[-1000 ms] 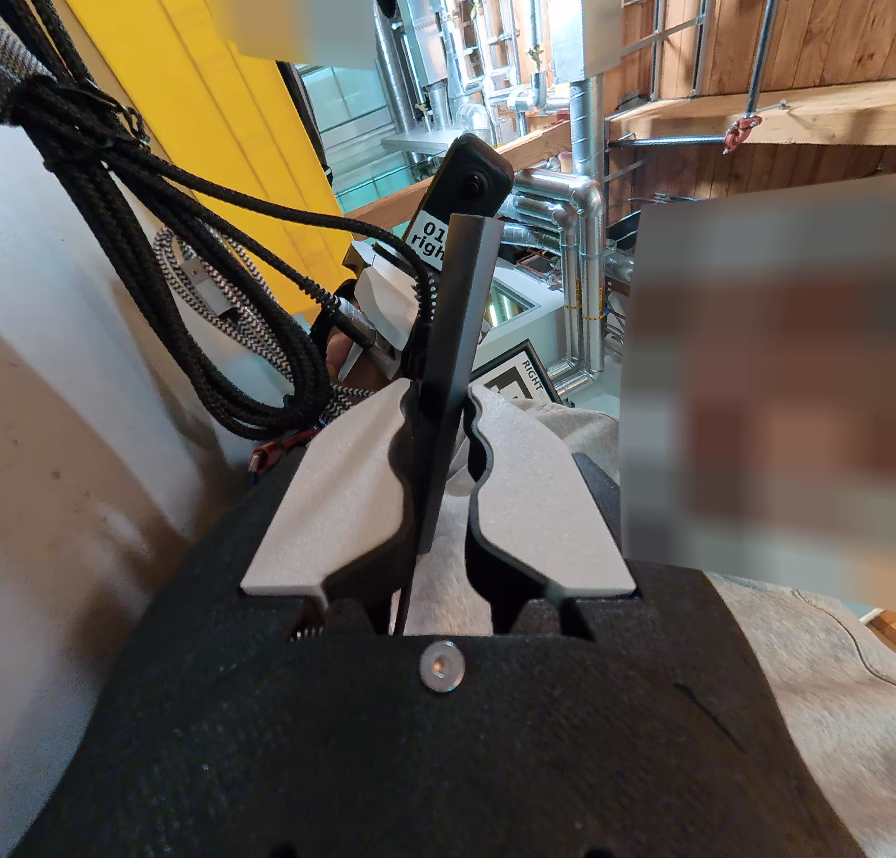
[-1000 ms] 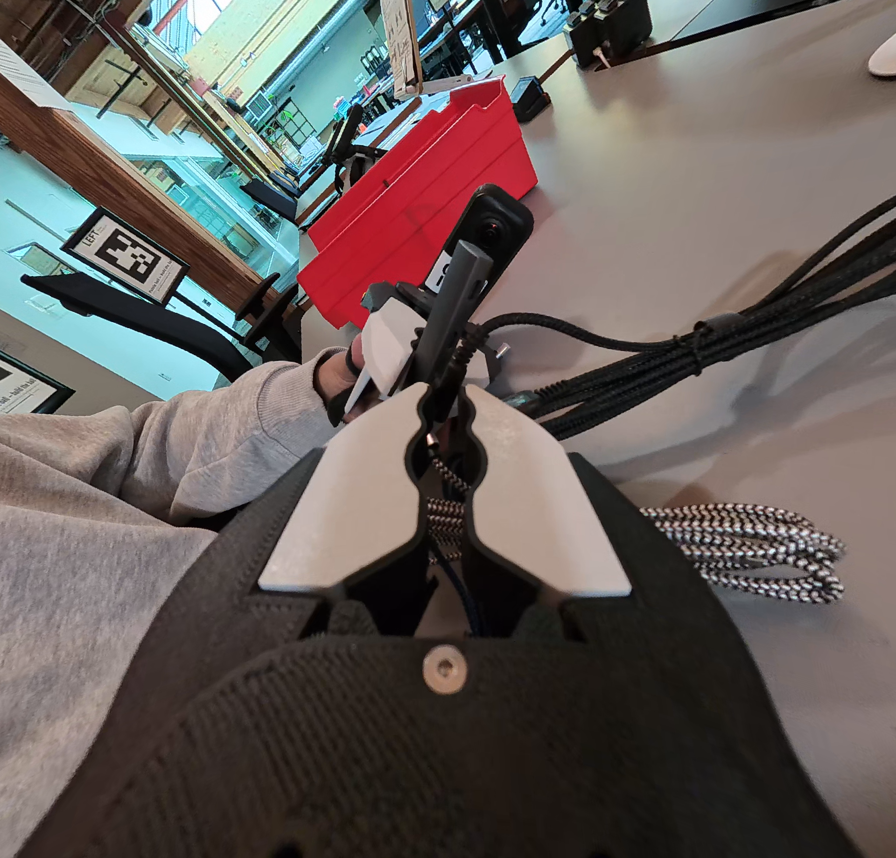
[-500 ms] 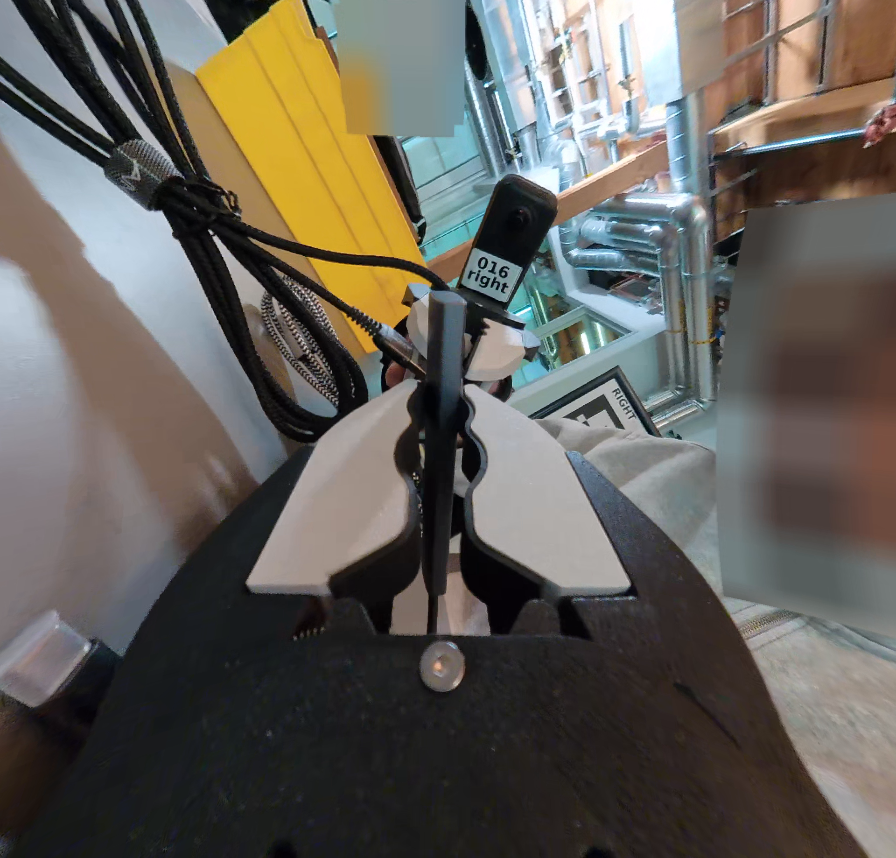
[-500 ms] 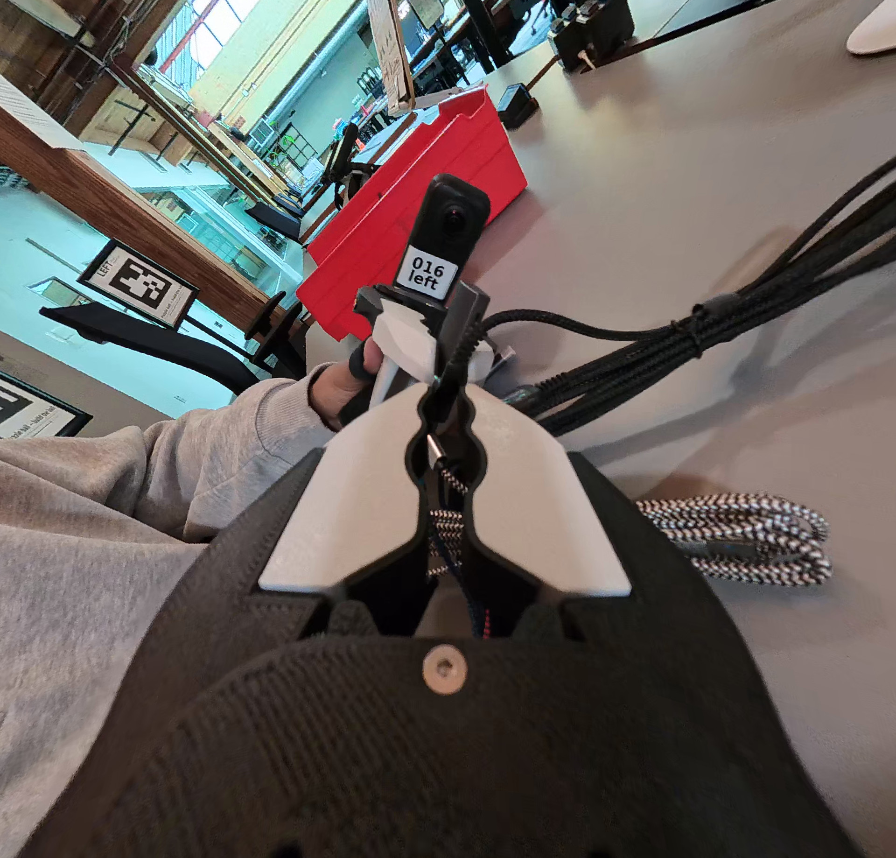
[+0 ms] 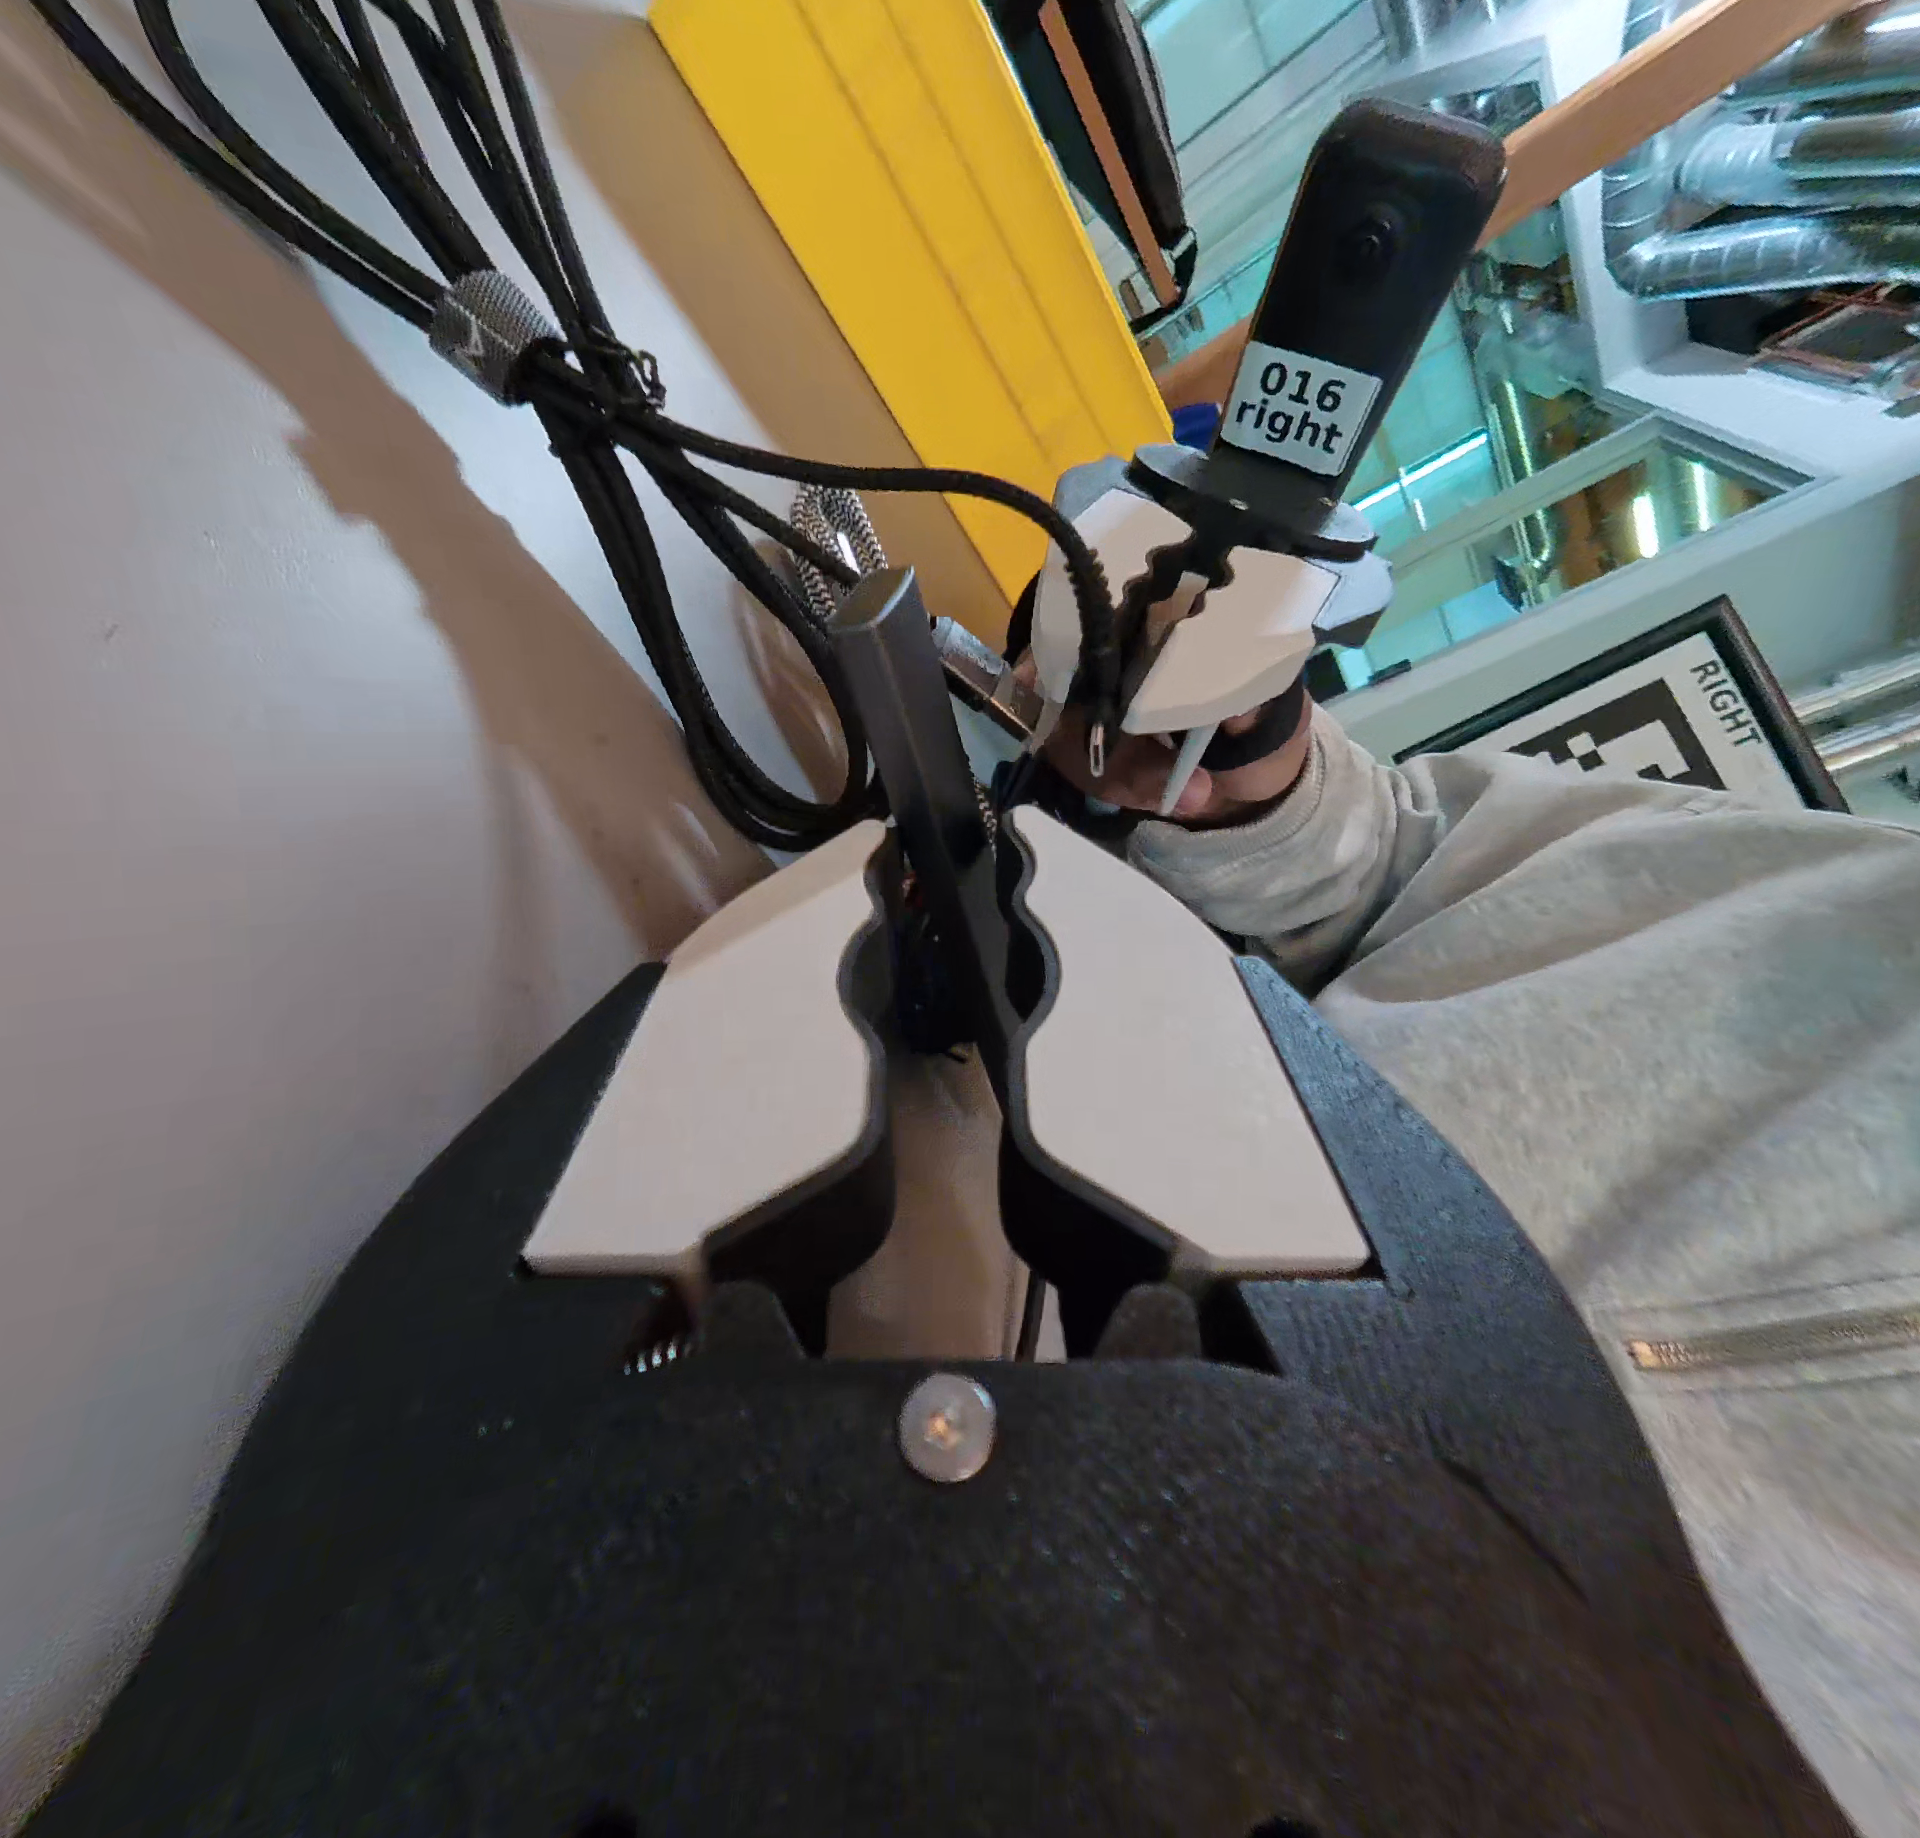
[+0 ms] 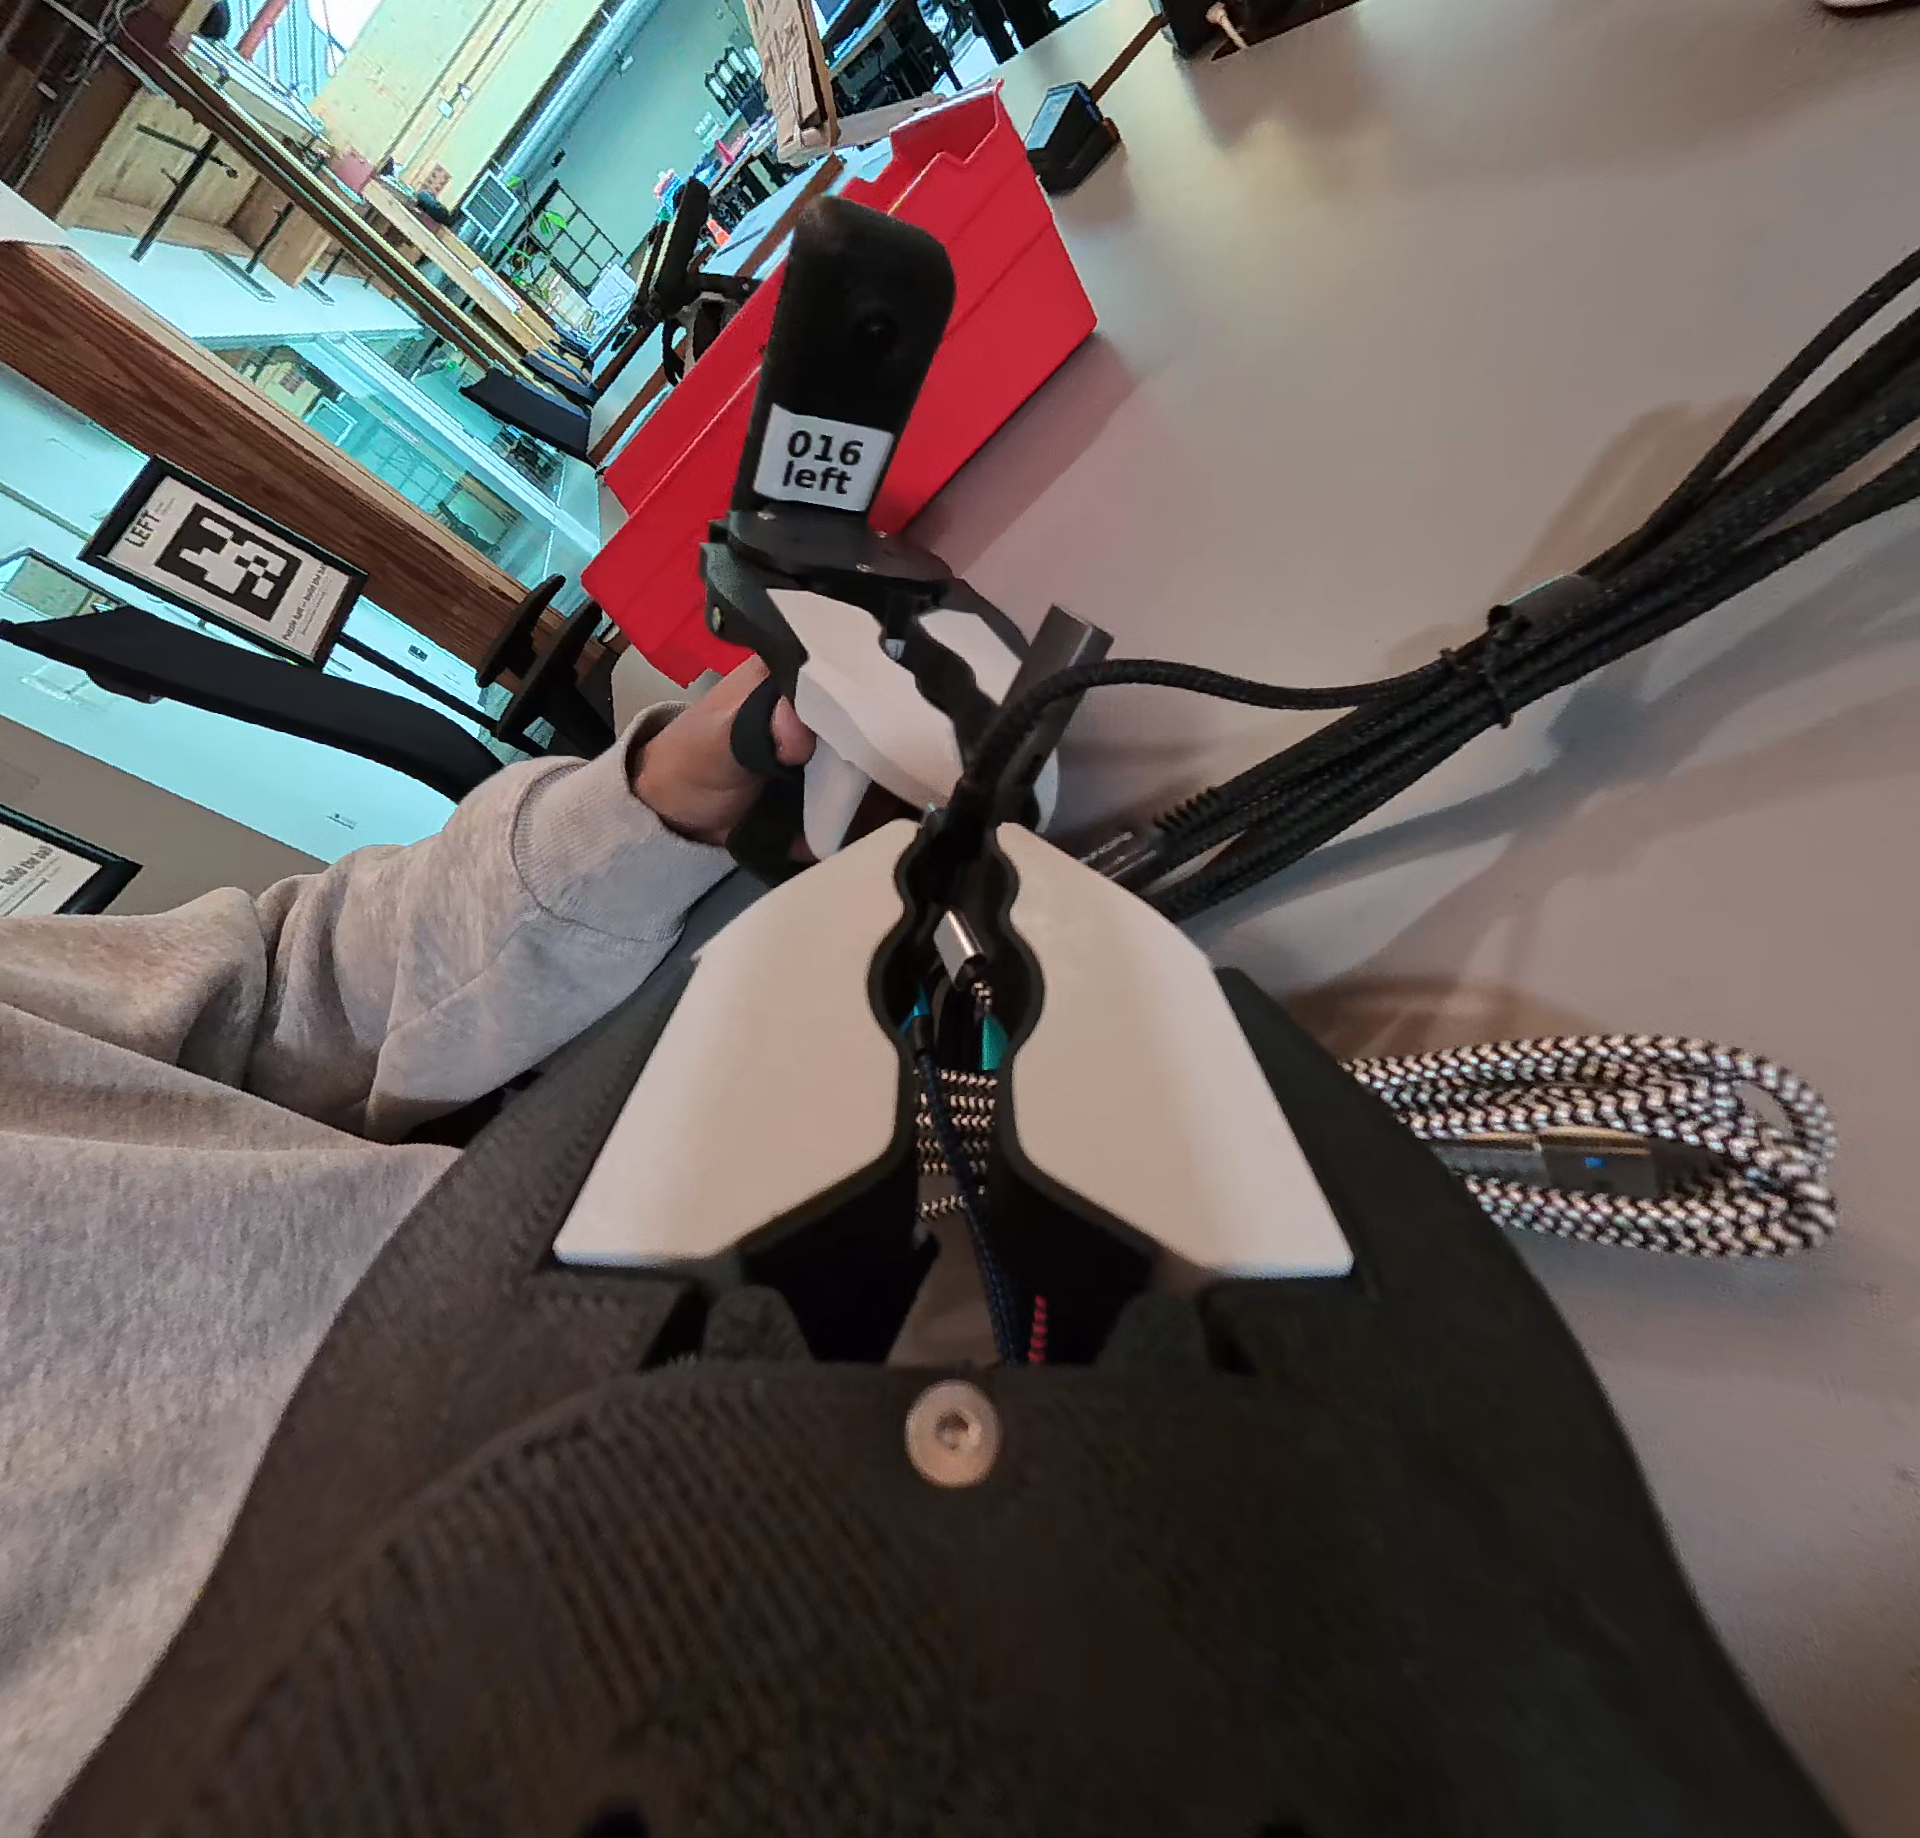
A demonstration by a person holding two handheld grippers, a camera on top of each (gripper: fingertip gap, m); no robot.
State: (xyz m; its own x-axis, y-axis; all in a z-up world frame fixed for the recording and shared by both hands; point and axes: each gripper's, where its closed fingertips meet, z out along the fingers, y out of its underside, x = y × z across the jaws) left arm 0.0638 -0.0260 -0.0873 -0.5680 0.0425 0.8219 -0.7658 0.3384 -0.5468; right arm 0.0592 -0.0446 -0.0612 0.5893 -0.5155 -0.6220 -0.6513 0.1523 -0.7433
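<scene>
left gripper [image 5: 940, 853]: jaws clamped on a flat dark grey hub [image 5: 899, 708], which sticks up past the tips
right gripper [image 6: 961, 853]: jaws pinched on a black braided cable [image 6: 1226, 687] near its metal plug; cable runs to the hub's end
table [image 6: 1455, 334]: zebra-braided cable coil [image 6: 1662, 1154] beside right gripper; red bin [image 6: 914, 354] behind
</scene>
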